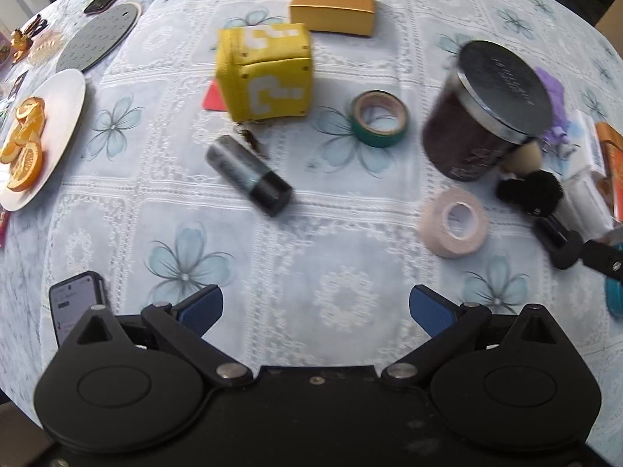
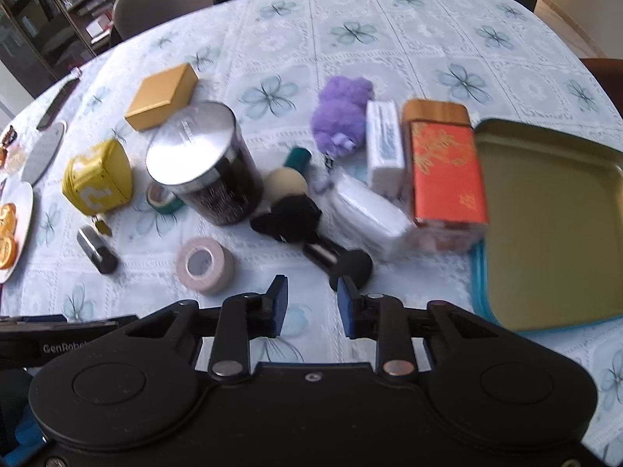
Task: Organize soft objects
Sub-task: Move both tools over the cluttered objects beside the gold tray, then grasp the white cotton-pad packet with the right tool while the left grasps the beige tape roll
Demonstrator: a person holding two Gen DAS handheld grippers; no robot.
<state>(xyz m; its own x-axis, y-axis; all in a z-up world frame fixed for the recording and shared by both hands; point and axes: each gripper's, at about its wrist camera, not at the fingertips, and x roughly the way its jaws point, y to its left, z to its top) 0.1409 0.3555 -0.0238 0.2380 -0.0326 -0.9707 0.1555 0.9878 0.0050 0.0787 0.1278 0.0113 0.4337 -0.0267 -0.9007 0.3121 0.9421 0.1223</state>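
A: Left of the jar (image 2: 202, 163) sat the yellow cube (image 2: 97, 183); right of it, the purple toy (image 2: 342, 116), then the tray (image 2: 553, 225). The claws?

B: The left claw (image 1: 315, 311) gaped wide, empty. The right claw (image 2: 311, 303) looked nearly closed, empty. Probably approaching; next, open over something soft.
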